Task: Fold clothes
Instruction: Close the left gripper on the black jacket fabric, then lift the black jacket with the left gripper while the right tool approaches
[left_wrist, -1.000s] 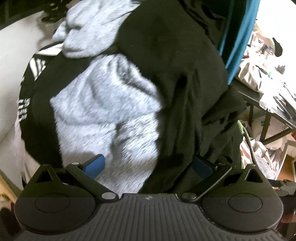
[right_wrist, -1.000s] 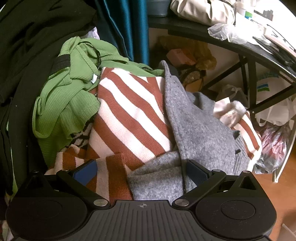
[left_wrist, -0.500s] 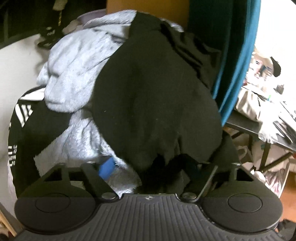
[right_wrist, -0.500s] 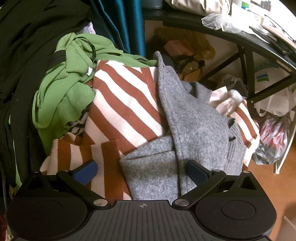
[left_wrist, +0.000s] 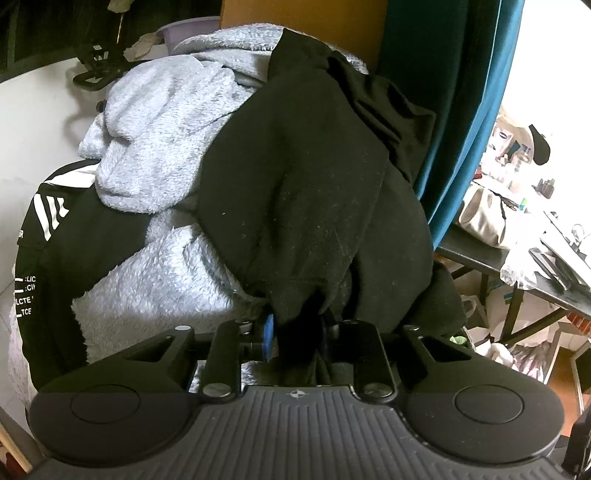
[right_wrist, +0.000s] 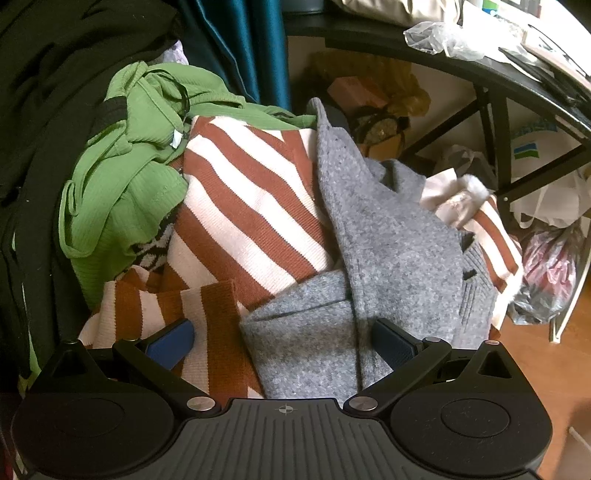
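A black garment (left_wrist: 306, 177) lies on top of a pale grey fleece (left_wrist: 159, 122) in the left wrist view. A fold of it is bunched between the fingers of my left gripper (left_wrist: 295, 336), whose jaws are closing and press on the cloth. Under the fleece, at the left, sits a black top with white print (left_wrist: 55, 236). In the right wrist view my right gripper (right_wrist: 284, 339) stands open just above a grey knit (right_wrist: 388, 240) and a brown-and-white striped sweater (right_wrist: 243, 192), gripping neither. A green ribbed top (right_wrist: 125, 173) lies to the left of them.
A teal curtain (left_wrist: 461, 92) hangs behind the pile. A black-framed table (right_wrist: 480, 74) with clutter stands to the right, with plastic bags (right_wrist: 554, 266) on the wooden floor beneath it. A white wall (left_wrist: 37, 129) borders the pile on the left.
The left jaws went from wide apart to pinched on a fold of the black garment, and the gripper rose a little with it. The right gripper stayed put.
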